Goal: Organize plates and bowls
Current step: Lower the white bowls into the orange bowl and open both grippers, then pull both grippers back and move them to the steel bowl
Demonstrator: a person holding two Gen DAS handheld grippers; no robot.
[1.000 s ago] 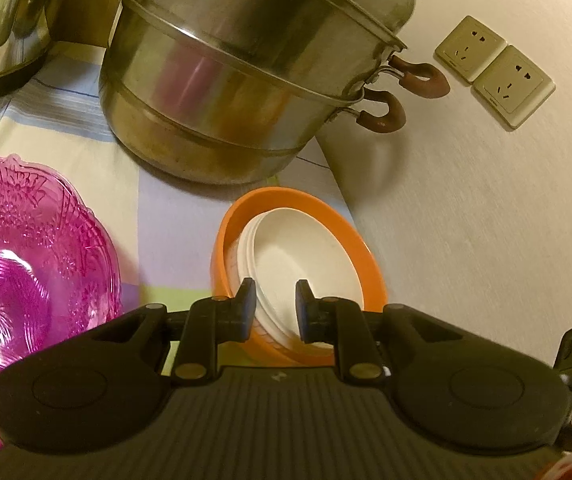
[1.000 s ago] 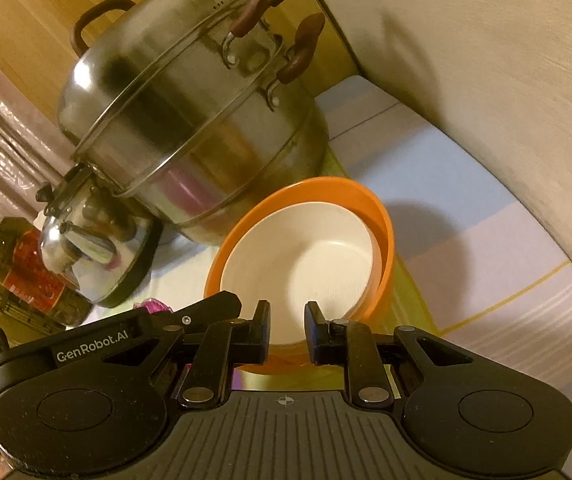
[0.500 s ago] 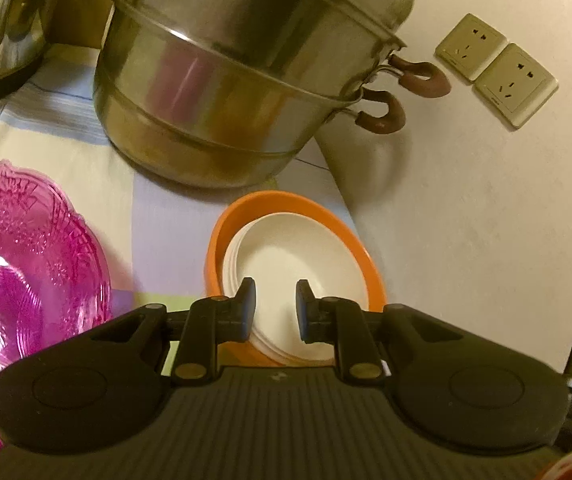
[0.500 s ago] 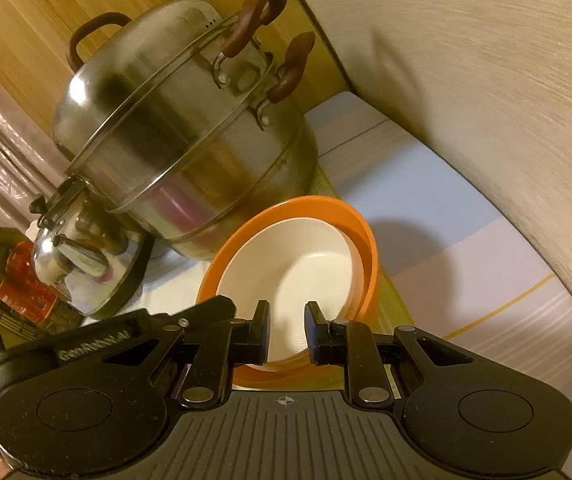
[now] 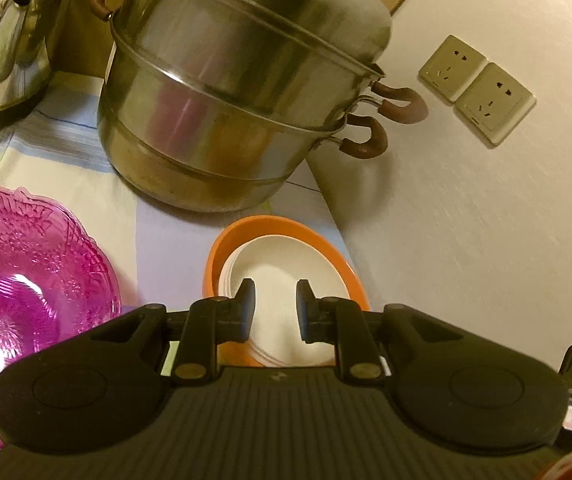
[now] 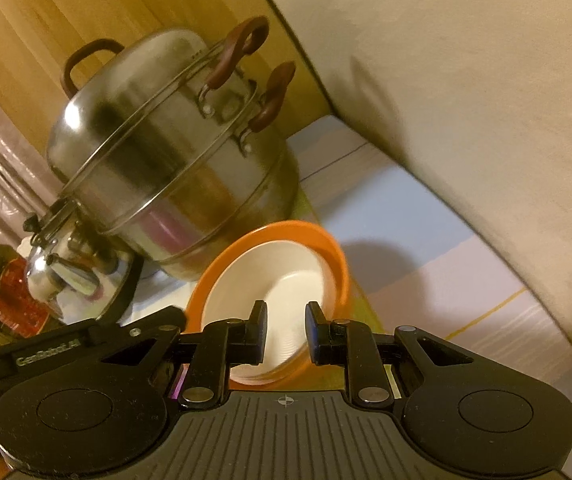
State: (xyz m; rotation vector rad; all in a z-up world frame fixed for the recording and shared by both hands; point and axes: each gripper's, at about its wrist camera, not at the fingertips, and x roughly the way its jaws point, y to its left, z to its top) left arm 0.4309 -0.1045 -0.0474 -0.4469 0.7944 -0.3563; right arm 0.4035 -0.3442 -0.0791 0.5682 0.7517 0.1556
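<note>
Only the left wrist view shows the pink glass bowl [image 5: 26, 280] at the left on the desk [image 5: 158, 240] and two wall sockets [image 5: 476, 88]. Only the right wrist view shows a bottle with a red label [image 6: 4, 292] beyond the kettle [image 6: 66, 276].

Both show the orange bowl [image 5: 226, 240] with stacked white bowls [image 5: 278, 272] nested inside, mouths up, just in front of the steel steamer pot [image 5: 226, 92] near the wall. From the right the stack looks tilted; no long axis shows.

The left tongs [image 5: 273, 310] and right tongs [image 6: 285, 332] hang above the stack, jaws parted by a narrow gap, gripping nothing.
</note>
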